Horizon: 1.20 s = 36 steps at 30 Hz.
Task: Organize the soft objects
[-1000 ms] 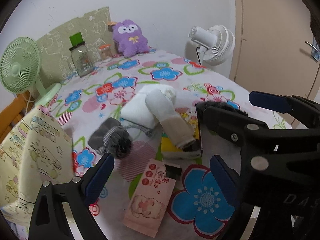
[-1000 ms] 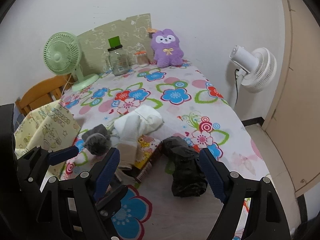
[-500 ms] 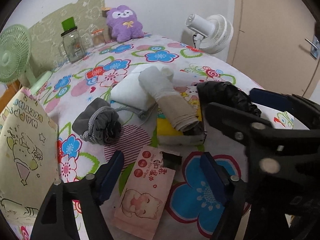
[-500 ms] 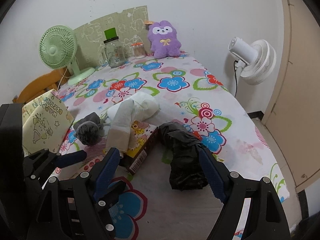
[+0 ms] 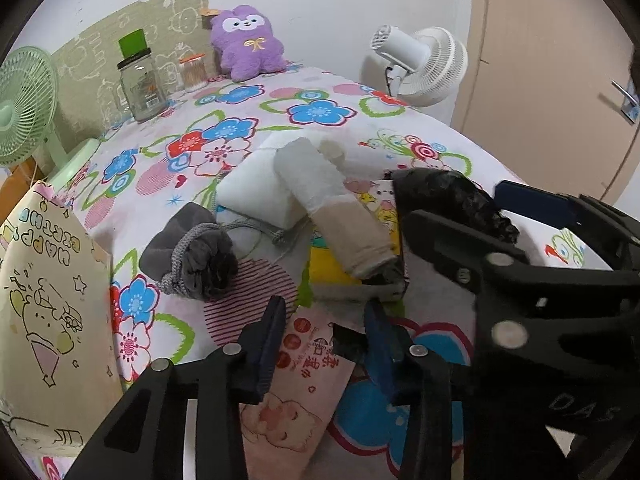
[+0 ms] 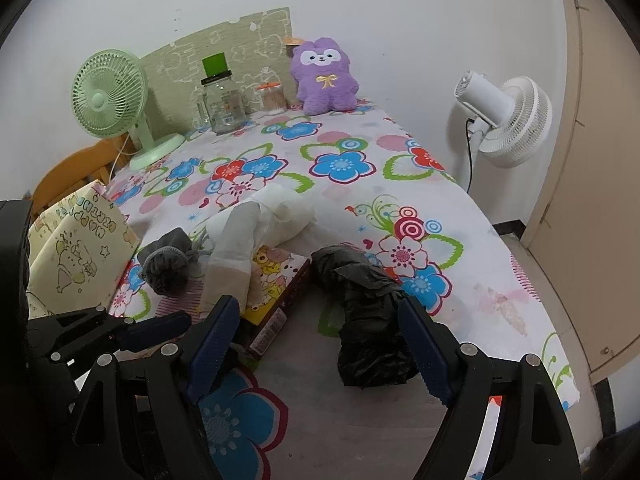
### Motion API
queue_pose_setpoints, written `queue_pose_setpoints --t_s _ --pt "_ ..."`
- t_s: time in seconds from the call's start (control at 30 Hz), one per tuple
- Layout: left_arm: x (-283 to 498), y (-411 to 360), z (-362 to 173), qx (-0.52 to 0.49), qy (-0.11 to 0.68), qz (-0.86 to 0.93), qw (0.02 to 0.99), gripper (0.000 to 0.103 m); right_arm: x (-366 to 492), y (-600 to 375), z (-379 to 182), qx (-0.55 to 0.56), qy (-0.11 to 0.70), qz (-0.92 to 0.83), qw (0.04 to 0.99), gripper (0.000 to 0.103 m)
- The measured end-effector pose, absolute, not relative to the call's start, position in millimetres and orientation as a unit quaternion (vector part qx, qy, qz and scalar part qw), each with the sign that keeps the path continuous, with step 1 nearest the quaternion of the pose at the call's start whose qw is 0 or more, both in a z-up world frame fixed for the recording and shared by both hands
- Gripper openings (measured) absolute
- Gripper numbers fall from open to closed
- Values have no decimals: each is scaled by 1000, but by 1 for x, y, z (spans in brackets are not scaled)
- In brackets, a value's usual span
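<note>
A pink tissue packet (image 5: 304, 364) lies flat on the flowered bedsheet (image 5: 320, 128), right in front of me. My left gripper (image 5: 324, 344) straddles it and its jaws are closing, with the pads against the packet's two long sides. A crumpled black plastic bag (image 6: 360, 312) lies between the spread fingers of my right gripper (image 6: 316, 308), which is open and not touching it. Further back are a grey drawstring pouch (image 5: 196, 256), a folded white cloth (image 5: 252, 196), and a rolled white and beige cloth (image 5: 332, 208) resting on a yellow cartoon box (image 5: 340, 276).
A yellow paper gift bag (image 5: 44, 300) stands open at the left edge. A purple plush (image 6: 324, 76), a glass jar (image 6: 222, 100) and a green fan (image 6: 108, 96) line the far end. A white fan (image 6: 508, 120) stands off the bed's right side by a door.
The left gripper's jaws have narrowed from wide open down onto the pink tissue packet, and the view has tipped slightly downward. The right gripper has kept still and open.
</note>
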<state>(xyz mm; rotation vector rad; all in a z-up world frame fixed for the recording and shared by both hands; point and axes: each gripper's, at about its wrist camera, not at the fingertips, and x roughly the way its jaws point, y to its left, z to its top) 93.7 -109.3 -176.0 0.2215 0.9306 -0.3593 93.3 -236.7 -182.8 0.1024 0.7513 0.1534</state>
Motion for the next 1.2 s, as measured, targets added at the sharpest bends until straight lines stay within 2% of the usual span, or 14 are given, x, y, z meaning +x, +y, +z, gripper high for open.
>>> queue_pose_setpoints --t_s 0.17,0.23,0.33,0.37,0.4,0.5,0.6,0.63,0.77,1.1,1.2 --pt "99 -107 -176 100 446 -163 874 38 98 -244 -179 45 359 59 930 84" --pt "101 -106 -176 101 446 -156 875 18 101 -248 -182 44 363 50 930 84" --pt "105 -103 -176 87 452 -156 874 19 108 -254 -190 51 382 51 921 81" --pt "104 -103 -176 88 451 -155 874 19 110 -255 -194 53 389 54 918 74" --pt "104 -103 -176 91 450 -154 875 19 111 -254 -195 51 394 54 916 71" --pt "102 -103 -176 96 448 -148 876 39 114 -252 -202 42 408 50 911 50" --pt "101 -101 -176 96 448 -145 877 46 114 -249 -203 32 410 50 910 42" --pt "100 -101 -176 97 448 -142 877 50 113 -248 -203 29 410 50 910 41" --pt "96 -98 -175 97 446 -143 878 53 109 -249 -197 41 403 53 913 37" --pt "80 -89 -170 98 433 -149 884 70 90 -239 -178 46 380 57 922 37" --pt "75 -86 -171 99 431 -151 884 71 85 -234 -175 45 378 57 923 37"
